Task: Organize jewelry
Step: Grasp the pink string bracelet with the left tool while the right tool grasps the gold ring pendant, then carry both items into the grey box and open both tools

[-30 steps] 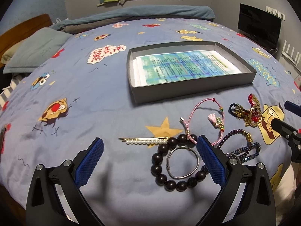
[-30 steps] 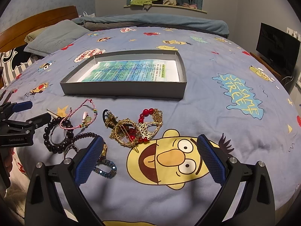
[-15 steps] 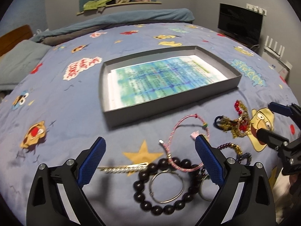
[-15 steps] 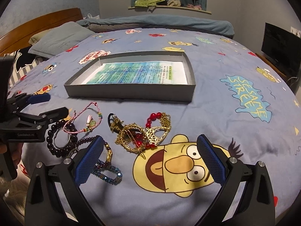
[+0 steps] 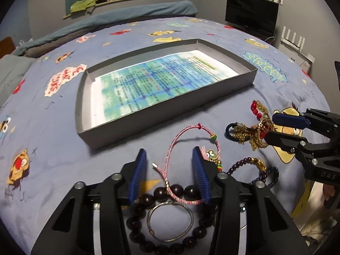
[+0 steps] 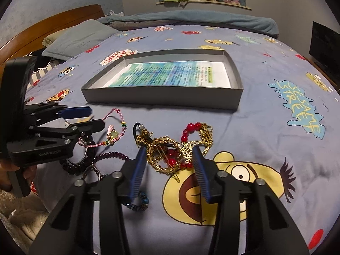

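- While a second ago both claws gaped wide, each is now half-open and closing: the left gripper [image 5: 169, 177] straddles the pink cord [image 5: 170, 161] over the bead bracelet [image 5: 167, 191], gripping nothing yet.
- Between the right gripper's [image 6: 169, 170] jaws lies the gold piece [image 6: 170, 150], not pinched; both pickups look imminent.
- Ahead of both, the box [image 5: 136, 118] holds only a printed sheet [image 5: 153, 85], no jewelry.

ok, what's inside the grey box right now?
Inside the grey box lies only a printed sheet, blue-green with text, covering most of the floor; no jewelry in it. Whatever is under the sheet is hidden, and the near wall hides the front strip of floor.
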The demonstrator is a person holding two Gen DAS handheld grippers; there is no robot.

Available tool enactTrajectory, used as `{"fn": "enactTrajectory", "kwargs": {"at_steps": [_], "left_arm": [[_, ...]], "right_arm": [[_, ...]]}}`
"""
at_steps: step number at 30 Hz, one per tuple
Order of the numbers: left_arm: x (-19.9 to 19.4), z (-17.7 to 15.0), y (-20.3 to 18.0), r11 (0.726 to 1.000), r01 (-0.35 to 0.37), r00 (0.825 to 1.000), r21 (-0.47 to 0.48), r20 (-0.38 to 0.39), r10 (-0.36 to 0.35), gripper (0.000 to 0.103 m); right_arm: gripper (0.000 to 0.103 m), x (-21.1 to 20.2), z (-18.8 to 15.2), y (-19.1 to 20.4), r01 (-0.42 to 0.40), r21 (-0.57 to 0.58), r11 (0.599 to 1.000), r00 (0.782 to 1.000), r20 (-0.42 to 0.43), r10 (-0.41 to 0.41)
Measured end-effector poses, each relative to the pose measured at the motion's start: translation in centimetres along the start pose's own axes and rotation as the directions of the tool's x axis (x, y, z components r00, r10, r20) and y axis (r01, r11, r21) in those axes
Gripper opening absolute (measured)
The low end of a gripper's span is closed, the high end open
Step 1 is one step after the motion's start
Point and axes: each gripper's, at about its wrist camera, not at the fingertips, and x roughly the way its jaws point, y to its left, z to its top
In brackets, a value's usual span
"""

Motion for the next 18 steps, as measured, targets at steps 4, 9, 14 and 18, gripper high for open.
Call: {"fn": "enactTrajectory", "kwargs": {"at_steps": [4, 9, 14, 18], "left_arm": [[0.7, 0.3, 0.1, 1.000, 0.009, 1.000, 0.005, -0.005, -0.009, 0.037], [1.2, 0.3, 0.0, 0.999, 0.030, 0.999, 0.013, -0.013, -0.029, 0.018], [0.5, 0.3, -0.2, 0.998, 0.053, 0.999, 0.030, 0.008, -0.053, 0.003], [-0.8, 0.5, 0.0, 0.998, 0.064, 0.997, 0.024, 0.048, -0.065, 0.003]], "right_arm": [[0.038, 0.5, 0.1, 0.1, 0.018, -0.017, 1.000, 1.000, -0.005, -0.018], [0.030, 0.7, 0.1, -0.1, 0.020, -0.012, 1.000, 1.000, -0.006, -0.020], [0.022, 0.3, 0.0, -0.3, 0.003, -0.009, 1.000, 1.000, 0.003, -0.003], [0.015, -0.2, 0.1, -0.3, -0.001, -0.010, 1.000, 1.000, 0.022, 0.001]]}}
